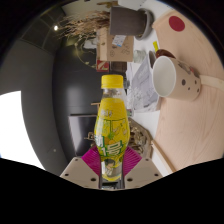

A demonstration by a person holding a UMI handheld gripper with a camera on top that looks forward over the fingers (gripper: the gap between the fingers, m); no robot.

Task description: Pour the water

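Observation:
A clear bottle (111, 125) with a yellow cap and a yellow-green label stands upright between my fingers, held above the surface. My gripper (111, 163) is shut on the bottle's lower body, with the magenta pads (92, 158) pressing on both sides. A white mug (166, 76) with a dark inside lies tilted on a light wooden table (185, 135), beyond the bottle and to its right. The bottle's base is hidden between the fingers.
Behind the bottle stand a cardboard box (116, 48) and a dark cylindrical can (126, 20). A round wooden coaster (165, 54) lies past the mug. A red round thing (179, 23) sits far right. Dark floor (60, 100) lies to the left.

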